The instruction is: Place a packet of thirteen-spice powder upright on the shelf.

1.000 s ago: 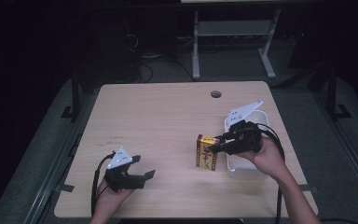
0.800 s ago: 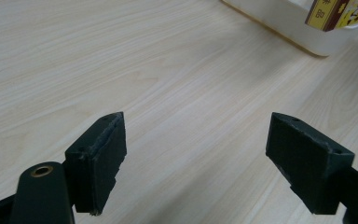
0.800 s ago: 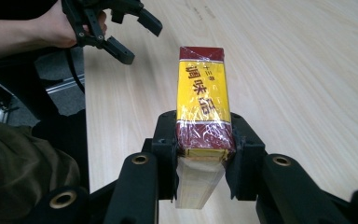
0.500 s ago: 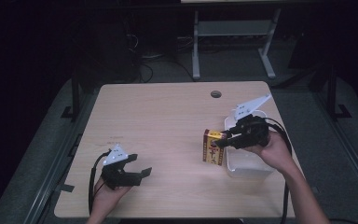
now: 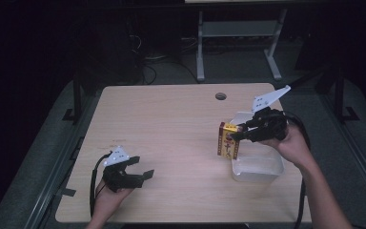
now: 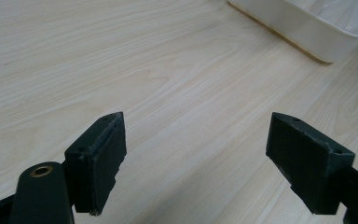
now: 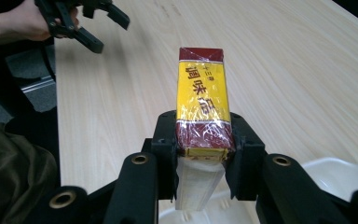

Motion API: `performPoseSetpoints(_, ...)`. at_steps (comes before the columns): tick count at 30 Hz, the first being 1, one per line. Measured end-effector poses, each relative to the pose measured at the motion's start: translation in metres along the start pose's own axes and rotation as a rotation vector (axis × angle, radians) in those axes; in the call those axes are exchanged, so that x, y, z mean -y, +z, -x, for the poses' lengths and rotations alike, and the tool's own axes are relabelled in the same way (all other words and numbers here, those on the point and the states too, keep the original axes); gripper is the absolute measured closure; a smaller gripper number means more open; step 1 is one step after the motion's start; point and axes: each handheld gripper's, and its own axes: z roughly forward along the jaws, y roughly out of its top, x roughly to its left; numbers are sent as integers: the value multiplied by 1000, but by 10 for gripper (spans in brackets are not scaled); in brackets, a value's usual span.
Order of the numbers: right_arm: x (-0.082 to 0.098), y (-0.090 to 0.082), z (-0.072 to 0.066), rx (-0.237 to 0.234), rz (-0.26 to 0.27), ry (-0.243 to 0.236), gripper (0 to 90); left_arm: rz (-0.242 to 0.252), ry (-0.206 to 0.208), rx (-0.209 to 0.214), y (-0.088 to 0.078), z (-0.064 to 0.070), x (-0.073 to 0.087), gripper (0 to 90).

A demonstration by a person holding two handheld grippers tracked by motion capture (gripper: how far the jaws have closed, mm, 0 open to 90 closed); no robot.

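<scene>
My right gripper (image 5: 236, 133) (image 7: 204, 140) is shut on a yellow and red box (image 5: 228, 139) (image 7: 201, 95) wrapped in clear film with red characters on its side. It holds the box in the air at the left rim of a white plastic tub (image 5: 258, 164). My left gripper (image 5: 142, 168) (image 6: 196, 158) rests low near the table's front left, open, with nothing between its black jaws. In the right gripper view the left gripper (image 7: 91, 21) shows far off at the top left.
The light wooden table (image 5: 171, 124) has a round cable hole (image 5: 220, 96) at its far edge. The white tub's corner (image 6: 307, 25) shows at the top right of the left gripper view. Dark floor and a metal stand (image 5: 238, 33) lie beyond the table.
My right gripper has lifted the box and carried it right and away, toward the white tub. The left gripper has stayed about where it was.
</scene>
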Motion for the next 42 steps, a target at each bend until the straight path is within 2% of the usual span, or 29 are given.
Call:
performPoseSetpoints(1, 1, -1, 2, 5, -2, 2, 674, 0, 0, 0, 0, 0, 0, 197)
performPoseSetpoints(2, 2, -3, 5, 10, -6, 4, 674, 5, -22, 13, 0, -2, 1, 197)
performPoseSetpoints(3, 3, -5, 7, 15, -7, 6, 674, 5, -26, 15, 0, -2, 1, 197)
performPoseSetpoints(10, 11, -14, 18, 43, -20, 23, 674, 6, -35, 17, 0, -4, 2, 197)
performPoseSetpoints(11, 14, -18, 21, 47, -21, 30, 674, 10, -48, 27, 0, -5, 2, 197)
performPoseSetpoints(17, 20, -24, 26, 69, -26, 41, 674, 6, -52, 35, 1, -4, 2, 197)
performPoseSetpoints(27, 33, -24, 31, 72, -30, 68, 674, 13, -66, 40, 1, -7, 3, 196)
performPoseSetpoints(36, 39, -17, 34, 70, -50, 74, 673, 16, -71, 38, 0, -7, 3, 196)
performPoseSetpoints(42, 44, -17, 36, 67, -26, 84, 673, 9, -68, 48, 2, -7, 3, 198)
